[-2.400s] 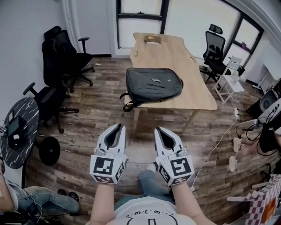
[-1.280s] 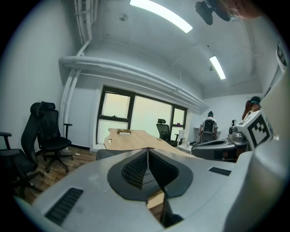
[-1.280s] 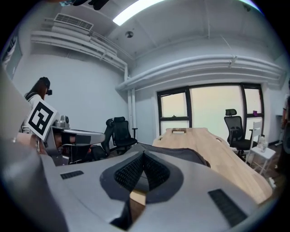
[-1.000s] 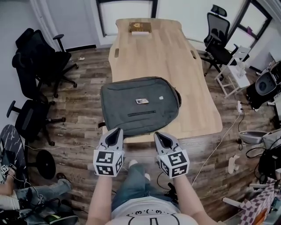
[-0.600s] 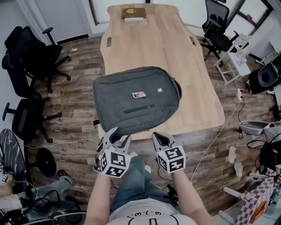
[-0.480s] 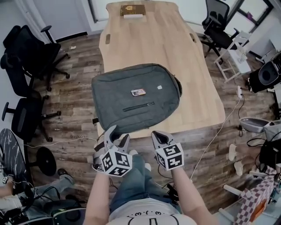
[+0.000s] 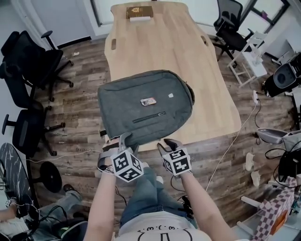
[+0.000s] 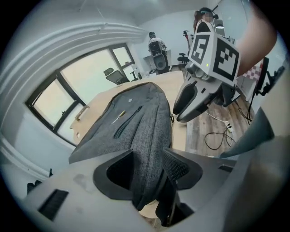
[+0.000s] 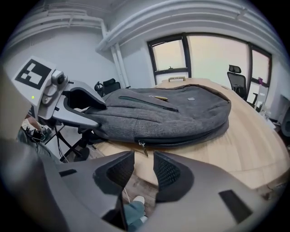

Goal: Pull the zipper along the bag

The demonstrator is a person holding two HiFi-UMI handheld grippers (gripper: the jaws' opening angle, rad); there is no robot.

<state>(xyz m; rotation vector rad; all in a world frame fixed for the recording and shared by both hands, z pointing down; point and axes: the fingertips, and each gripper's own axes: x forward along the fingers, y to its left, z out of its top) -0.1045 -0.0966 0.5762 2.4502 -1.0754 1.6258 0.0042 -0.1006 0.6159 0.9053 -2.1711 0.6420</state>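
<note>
A grey backpack (image 7: 146, 106) lies flat on the wooden table (image 7: 188, 61), its near corner hanging over the front edge. My left gripper (image 7: 123, 140) is at that corner. In the left gripper view its jaws are closing on the bag's corner (image 8: 147, 136), and the fabric fills the gap and touches both pads. My right gripper (image 7: 167, 143) hovers just off the table's edge with its jaws opening and nothing between them. The bag's metal zipper pull (image 9: 143, 147) hangs from the side zipper (image 9: 190, 138) right in front of the right gripper (image 9: 144, 156).
Black office chairs (image 7: 28, 61) stand left of the table and more chairs (image 7: 230, 28) at the upper right. A brown box (image 7: 138, 12) sits at the table's far end. A white cable (image 7: 235, 136) runs over the wooden floor. Another person's legs (image 7: 56, 212) show at the lower left.
The view has closed in on the table. Both grippers moved forward to the bag's near edge. The left jaws spread first and took in the bag's corner, then the right jaws spread.
</note>
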